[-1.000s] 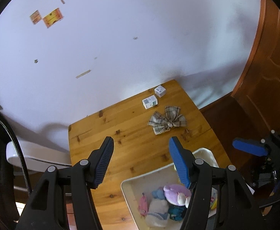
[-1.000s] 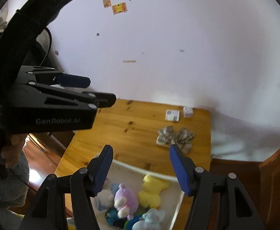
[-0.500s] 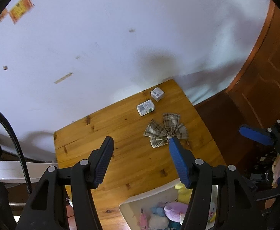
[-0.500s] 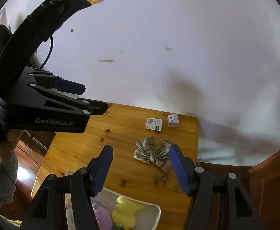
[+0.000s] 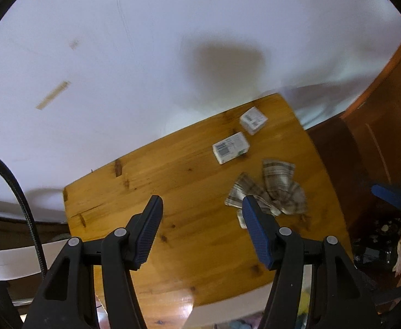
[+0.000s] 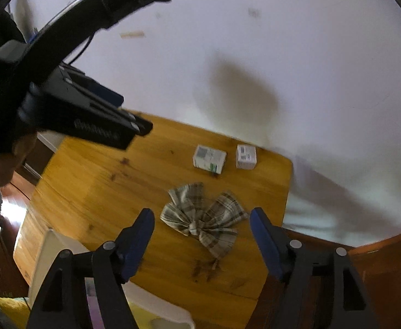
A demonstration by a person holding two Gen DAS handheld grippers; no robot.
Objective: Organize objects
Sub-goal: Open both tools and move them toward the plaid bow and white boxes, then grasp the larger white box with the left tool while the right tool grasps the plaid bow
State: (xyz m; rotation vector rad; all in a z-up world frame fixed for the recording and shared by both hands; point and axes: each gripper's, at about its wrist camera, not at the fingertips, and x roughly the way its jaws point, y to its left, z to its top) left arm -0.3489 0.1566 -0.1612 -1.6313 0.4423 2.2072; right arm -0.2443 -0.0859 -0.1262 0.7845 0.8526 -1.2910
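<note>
Wood fills the left wrist view: a table (image 5: 189, 181) set against a white wall. My left gripper (image 5: 200, 230) hangs above it with its blue fingers (image 5: 148, 233) spread apart and nothing between them. A plaid fabric bow (image 5: 277, 192) lies flat on the table, ahead and off to the right of these fingers, partly behind the right finger. Past it, near the wall, sit a larger white box (image 5: 230, 148) and a smaller white box (image 5: 253, 120), close together but apart. At the bottom edge I see the pale rim of a white bin (image 5: 222, 312)

From the right wrist view, my right gripper (image 6: 201, 242) has its jaws opening, with nothing gripped. The bow (image 6: 204, 219) lies directly ahead, framed between the two blue fingers (image 6: 138, 241), not touched. Its long axis runs roughly side to side across the gap, with its knot near the middle. The two boxes (image 6: 210, 159) (image 6: 245, 156) sit beyond it by the wall. The bin's rim (image 6: 63, 246) shows at lower left, and the other gripper (image 6: 90, 120), held in a hand, juts in from the left

I judge the right hand better placed for the bow, since it is already centred over it
</note>
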